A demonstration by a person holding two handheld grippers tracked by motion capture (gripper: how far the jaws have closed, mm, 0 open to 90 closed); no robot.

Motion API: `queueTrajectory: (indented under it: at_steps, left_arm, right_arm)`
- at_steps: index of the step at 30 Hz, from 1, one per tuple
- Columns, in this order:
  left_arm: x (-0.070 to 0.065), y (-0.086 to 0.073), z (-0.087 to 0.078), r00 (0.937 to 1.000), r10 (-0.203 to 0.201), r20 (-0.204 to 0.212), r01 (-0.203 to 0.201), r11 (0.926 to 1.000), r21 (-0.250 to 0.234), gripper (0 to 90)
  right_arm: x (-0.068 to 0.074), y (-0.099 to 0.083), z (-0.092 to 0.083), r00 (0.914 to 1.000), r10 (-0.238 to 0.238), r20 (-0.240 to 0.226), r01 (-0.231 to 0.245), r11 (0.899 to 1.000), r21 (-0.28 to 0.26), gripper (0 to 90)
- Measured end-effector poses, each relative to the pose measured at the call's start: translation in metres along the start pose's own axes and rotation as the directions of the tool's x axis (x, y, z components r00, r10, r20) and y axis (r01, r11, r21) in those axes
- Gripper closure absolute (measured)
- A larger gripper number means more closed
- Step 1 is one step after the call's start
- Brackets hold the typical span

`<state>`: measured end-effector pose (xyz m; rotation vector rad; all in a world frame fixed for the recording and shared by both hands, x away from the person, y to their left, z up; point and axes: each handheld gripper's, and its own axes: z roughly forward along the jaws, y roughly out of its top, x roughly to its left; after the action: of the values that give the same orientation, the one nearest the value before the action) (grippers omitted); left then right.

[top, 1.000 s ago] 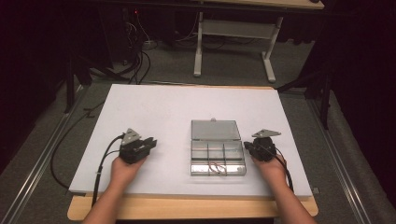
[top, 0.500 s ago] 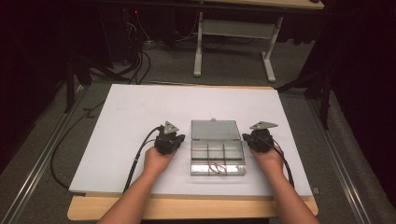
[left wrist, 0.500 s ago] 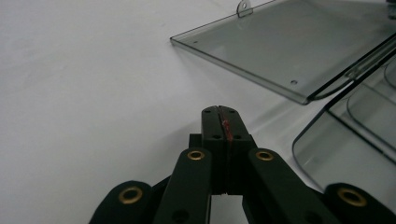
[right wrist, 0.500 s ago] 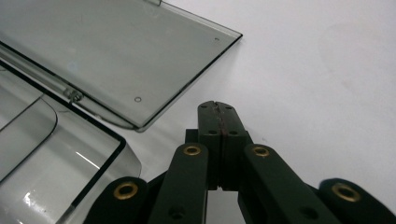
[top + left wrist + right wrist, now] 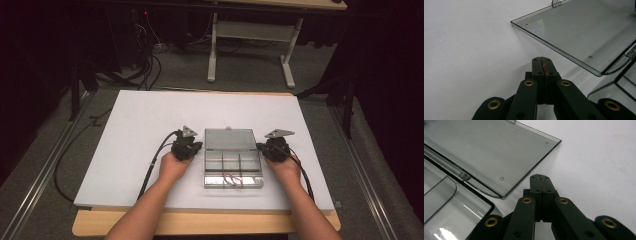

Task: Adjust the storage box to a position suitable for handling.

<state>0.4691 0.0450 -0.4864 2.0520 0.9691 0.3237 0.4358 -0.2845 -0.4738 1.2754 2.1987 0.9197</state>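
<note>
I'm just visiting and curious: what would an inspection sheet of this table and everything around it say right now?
Surface: white board on a wooden table, bare apart from the job's things.
Job's things: clear plastic compartment box, lid open and lying flat; small reddish bits in a front compartment, too small to identify.
Clutter: nothing seen.
Grippers: left gripper beside the box's left edge, jaws shut, empty; right gripper beside its right edge, jaws shut, empty.
Cables: one black cable trails from each gripper.
Surroundings: dark room, grey floor, a white desk frame behind, floor cables.
</note>
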Motion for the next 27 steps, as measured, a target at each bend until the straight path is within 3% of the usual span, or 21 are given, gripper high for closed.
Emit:
queueTrajectory:
  at_steps: [8,12,18,27]
  left_arm:
    - [0.001,0.004,0.005,0.9998,-0.001,0.019,0.001,1.0000,0.002,90.0]
    - [0.001,0.007,0.009,0.9997,0.014,0.022,-0.014,0.9999,0.004,90.0]
    - [0.005,0.011,0.013,0.9994,0.009,0.033,-0.009,1.0000,0.003,90.0]
    - [0.009,0.015,0.017,0.9991,0.000,0.042,0.000,1.0000,0.001,90.0]
  right_arm:
    - [-0.004,0.002,0.006,0.9997,0.019,-0.017,-0.019,1.000,0.004,90.0]
    - [-0.002,0.006,0.007,0.9999,-0.010,0.001,0.010,1.000,0.019,90.0]
    - [-0.005,0.007,0.010,1.0000,-0.007,-0.004,0.008,1.000,0.028,90.0]
    - [-0.007,0.007,0.016,0.9999,0.009,-0.011,-0.009,1.000,0.002,90.0]
